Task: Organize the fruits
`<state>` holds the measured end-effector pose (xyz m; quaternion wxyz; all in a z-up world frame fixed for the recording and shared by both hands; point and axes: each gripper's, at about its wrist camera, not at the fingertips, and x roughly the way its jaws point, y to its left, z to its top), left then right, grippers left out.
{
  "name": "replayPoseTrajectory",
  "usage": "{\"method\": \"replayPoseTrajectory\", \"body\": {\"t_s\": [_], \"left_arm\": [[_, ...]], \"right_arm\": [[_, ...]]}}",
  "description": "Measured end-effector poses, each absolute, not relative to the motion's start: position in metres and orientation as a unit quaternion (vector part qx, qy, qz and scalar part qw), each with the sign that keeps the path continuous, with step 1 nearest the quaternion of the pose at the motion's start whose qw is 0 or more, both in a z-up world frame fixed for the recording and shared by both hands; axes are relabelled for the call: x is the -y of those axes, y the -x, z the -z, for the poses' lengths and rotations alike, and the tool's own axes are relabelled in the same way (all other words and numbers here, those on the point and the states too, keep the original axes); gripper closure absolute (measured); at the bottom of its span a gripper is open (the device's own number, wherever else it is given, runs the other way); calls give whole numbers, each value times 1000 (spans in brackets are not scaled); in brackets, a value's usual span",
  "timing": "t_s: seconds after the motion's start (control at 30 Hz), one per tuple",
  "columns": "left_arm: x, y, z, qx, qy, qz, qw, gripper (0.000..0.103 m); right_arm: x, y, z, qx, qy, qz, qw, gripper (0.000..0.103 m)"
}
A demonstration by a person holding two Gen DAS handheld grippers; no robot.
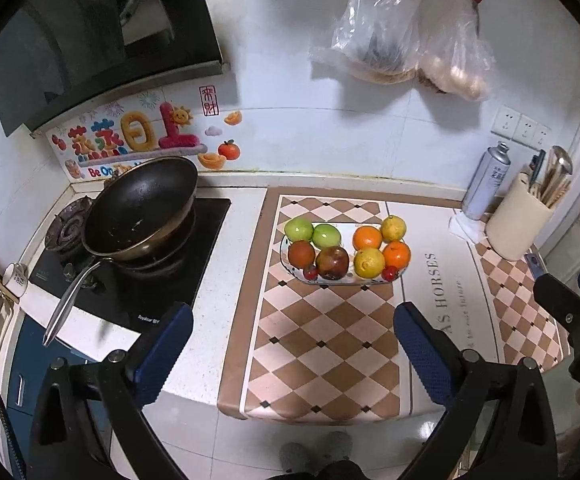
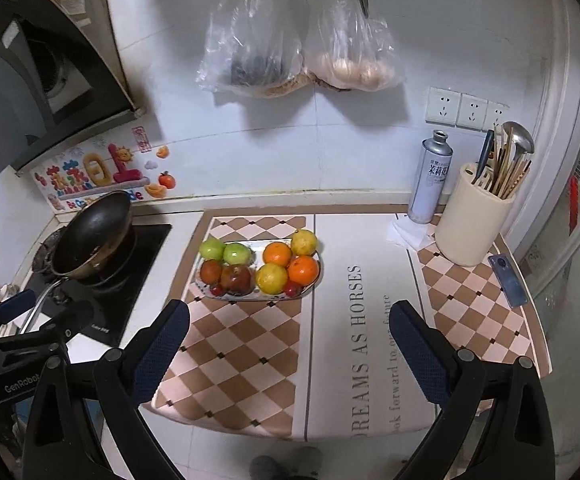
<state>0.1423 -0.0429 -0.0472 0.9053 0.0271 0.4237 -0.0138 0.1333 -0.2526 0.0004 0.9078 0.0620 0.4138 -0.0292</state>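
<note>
Black and well used, a round metal wok (image 1: 140,208) sits on the dark glass gas hob (image 1: 130,280) at the left end of the white counter (image 1: 218,300), its long steel handle reaching toward the counter's front edge. Just right of the hob lies a brown-and-cream checked mat (image 1: 322,344), and on its far part rests a shallow oval patterned plate (image 1: 290,270) holding all the fruit. Two green apples (image 1: 311,233) sit at the plate's back left, with two dark red apples (image 1: 318,259) before them; two oranges (image 1: 382,246) and two yellow citrus fruits (image 1: 381,246) fill the right half, and two small red cherry-like fruits (image 1: 389,273) lie along the front rim. Farther right stand a silver spray can (image 2: 430,178) and a cream cylindrical utensil holder (image 2: 475,224), with a dark phone (image 2: 507,280) lying flat beside it. Left tool (image 1: 292,344) and right tool (image 2: 290,344) both hover above the mat's near part, fingers spread wide apart and holding nothing, well short of the plate.
</note>
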Motion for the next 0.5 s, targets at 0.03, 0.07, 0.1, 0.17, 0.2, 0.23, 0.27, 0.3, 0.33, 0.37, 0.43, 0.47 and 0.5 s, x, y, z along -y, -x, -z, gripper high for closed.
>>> {"method": "replayPoseTrajectory", "body": {"t_s": [0.03,0.07,0.1,0.17,0.2,0.23,0.27,0.3,0.33,0.37,0.43,0.47,0.5], "left_arm": [[44,-148,50,-428,-28,12,903,0],[44,-154,54,-431,-27,10,902,0],[45,-159,56,-432,-28,9,901,0],[47,-169,63,-440,-30,7,898,0],[48,-174,65,-442,-30,6,897,0],[49,-178,68,-446,-32,4,895,0],[50,-182,71,-448,-32,5,893,0],[51,-185,73,-451,-33,4,892,0],[52,-190,75,-453,-34,3,891,0],[53,-193,77,-455,-35,2,890,0],[54,-198,79,-458,-34,3,888,0],[54,-201,81,-460,-33,2,887,0],[55,-203,82,-462,-33,2,886,0]], "right_arm": [[254,-139,3,-417,-62,30,906,1],[256,-146,9,-420,-62,32,905,1],[257,-151,12,-422,-61,34,904,1],[259,-162,21,-430,-61,36,900,1],[259,-166,25,-434,-62,37,898,1],[260,-170,29,-438,-63,37,896,1],[262,-175,34,-444,-65,36,893,1],[262,-178,37,-447,-67,36,891,1],[263,-180,40,-449,-66,36,890,1],[264,-183,43,-452,-66,36,889,1],[265,-188,47,-457,-68,36,886,1],[266,-191,50,-458,-69,36,885,1],[266,-192,51,-459,-69,36,885,1]]}}
